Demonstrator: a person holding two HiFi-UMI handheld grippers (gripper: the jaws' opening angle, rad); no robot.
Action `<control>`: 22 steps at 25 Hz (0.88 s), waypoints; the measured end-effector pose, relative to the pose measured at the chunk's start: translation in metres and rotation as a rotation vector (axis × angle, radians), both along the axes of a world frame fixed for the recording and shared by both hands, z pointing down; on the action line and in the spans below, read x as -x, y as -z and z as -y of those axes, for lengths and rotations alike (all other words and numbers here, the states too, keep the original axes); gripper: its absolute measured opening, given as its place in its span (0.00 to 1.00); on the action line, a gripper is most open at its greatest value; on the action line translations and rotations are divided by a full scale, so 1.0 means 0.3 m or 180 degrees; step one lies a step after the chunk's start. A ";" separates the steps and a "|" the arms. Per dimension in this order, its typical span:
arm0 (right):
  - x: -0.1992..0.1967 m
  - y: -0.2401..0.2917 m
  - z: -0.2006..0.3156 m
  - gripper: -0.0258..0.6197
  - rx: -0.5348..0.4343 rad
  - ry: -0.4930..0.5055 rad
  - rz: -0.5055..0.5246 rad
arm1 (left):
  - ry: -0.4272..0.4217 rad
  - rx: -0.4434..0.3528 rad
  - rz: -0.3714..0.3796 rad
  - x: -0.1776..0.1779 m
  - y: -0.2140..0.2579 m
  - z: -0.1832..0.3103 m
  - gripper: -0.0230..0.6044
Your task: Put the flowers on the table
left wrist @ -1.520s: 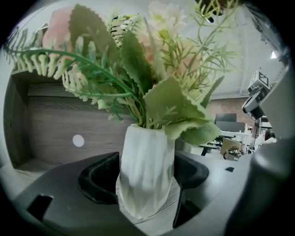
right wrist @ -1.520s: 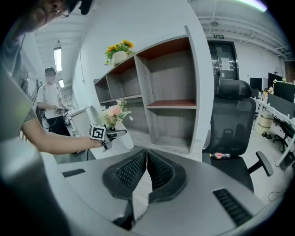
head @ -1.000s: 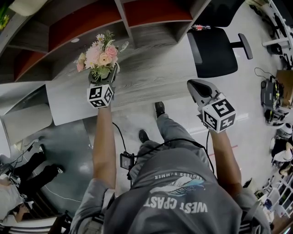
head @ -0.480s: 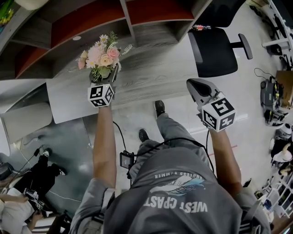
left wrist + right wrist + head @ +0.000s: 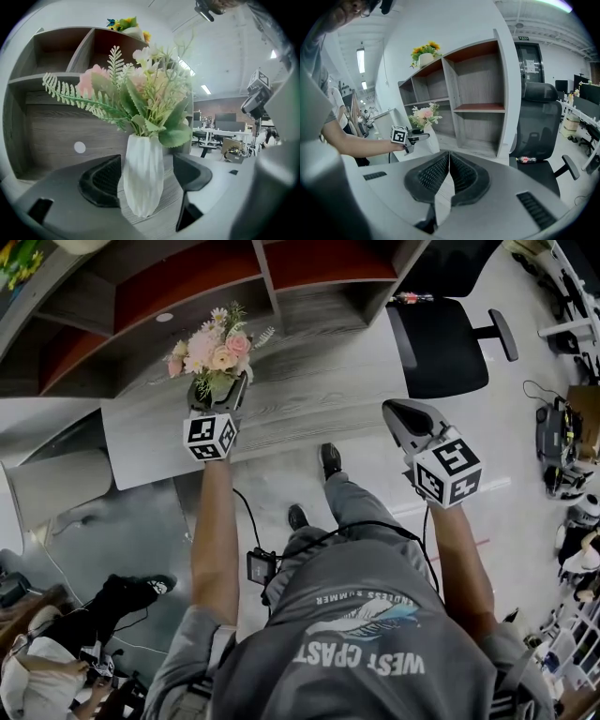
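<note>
Left gripper (image 5: 218,397) held out toward eleven o'clock over the grey wood-grain table (image 5: 319,381), jaws spread to either side of a white ribbed vase (image 5: 142,176). Upright, base down on the tabletop, with pink and cream flowers (image 5: 211,351) and fern sprigs rising from its mouth. Just beside the left jaw, perhaps touching; parted from the right jaw by a sliver of bare wood grain. Behind the bouquet at twelve o'clock, an open shelf unit (image 5: 187,277) with red-brown shelves; on top of it, a pot of yellow flowers (image 5: 424,51). Out at one o'clock, near the table's front edge and well apart from the vase, the right gripper (image 5: 448,157), jaws pressed together with nothing between them. Beyond it, toward two o'clock, a black office chair (image 5: 436,343) with a small bottle (image 5: 526,160) lying on the seat.
</note>
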State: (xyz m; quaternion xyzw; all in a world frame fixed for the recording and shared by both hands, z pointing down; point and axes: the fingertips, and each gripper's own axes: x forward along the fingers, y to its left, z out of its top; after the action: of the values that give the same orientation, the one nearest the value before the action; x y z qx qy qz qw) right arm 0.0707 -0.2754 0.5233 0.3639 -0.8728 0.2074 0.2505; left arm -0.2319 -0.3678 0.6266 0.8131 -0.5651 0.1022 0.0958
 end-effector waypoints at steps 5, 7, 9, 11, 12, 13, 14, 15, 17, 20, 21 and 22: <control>0.032 0.052 -0.004 0.08 -0.0057 0.0027 0.0065 | -0.0054 0.0044 0.0060 0.018 0.070 -0.043 0.60; 0.047 0.069 -0.016 0.09 -0.0082 0.0044 0.0093 | -0.0077 0.0077 0.0101 0.025 0.086 -0.074 0.60; 0.064 0.087 -0.030 0.09 -0.0119 0.0070 0.0133 | -0.0083 0.0089 0.0144 0.038 0.106 -0.114 0.60; 0.081 0.114 -0.042 0.08 -0.0174 0.0101 0.0180 | -0.0069 0.0060 0.0162 0.056 0.148 -0.159 0.58; 0.089 0.129 -0.049 0.09 -0.0201 0.0114 0.0200 | -0.0059 0.0032 0.0159 0.064 0.175 -0.184 0.57; 0.096 0.143 -0.057 0.08 -0.0227 0.0126 0.0218 | -0.0050 -0.0001 0.0155 0.072 0.205 -0.211 0.55; 0.105 0.158 -0.067 0.08 -0.0252 0.0140 0.0235 | -0.0046 -0.0033 0.0157 0.079 0.235 -0.241 0.53; 0.114 0.173 -0.077 0.08 -0.0278 0.0157 0.0254 | -0.0041 -0.0066 0.0166 0.086 0.267 -0.271 0.49; 0.134 0.205 -0.098 0.08 -0.0328 0.0195 0.0301 | -0.0018 -0.0133 0.0174 0.104 0.335 -0.330 0.40; 0.163 0.251 -0.134 0.08 -0.0403 0.0257 0.0389 | 0.0020 -0.0229 0.0144 0.130 0.432 -0.421 0.25; 0.173 0.267 -0.149 0.08 -0.0428 0.0280 0.0421 | 0.0022 -0.0265 0.0142 0.136 0.465 -0.454 0.21; 0.183 0.284 -0.166 0.08 -0.0457 0.0307 0.0455 | 0.0022 -0.0305 0.0142 0.142 0.499 -0.487 0.17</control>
State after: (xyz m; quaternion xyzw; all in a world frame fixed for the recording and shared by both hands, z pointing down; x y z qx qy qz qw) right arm 0.0159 -0.2257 0.4380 0.3227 -0.9176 0.1575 0.1706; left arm -0.2746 -0.2216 0.4768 0.8123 -0.5741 0.0928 0.0445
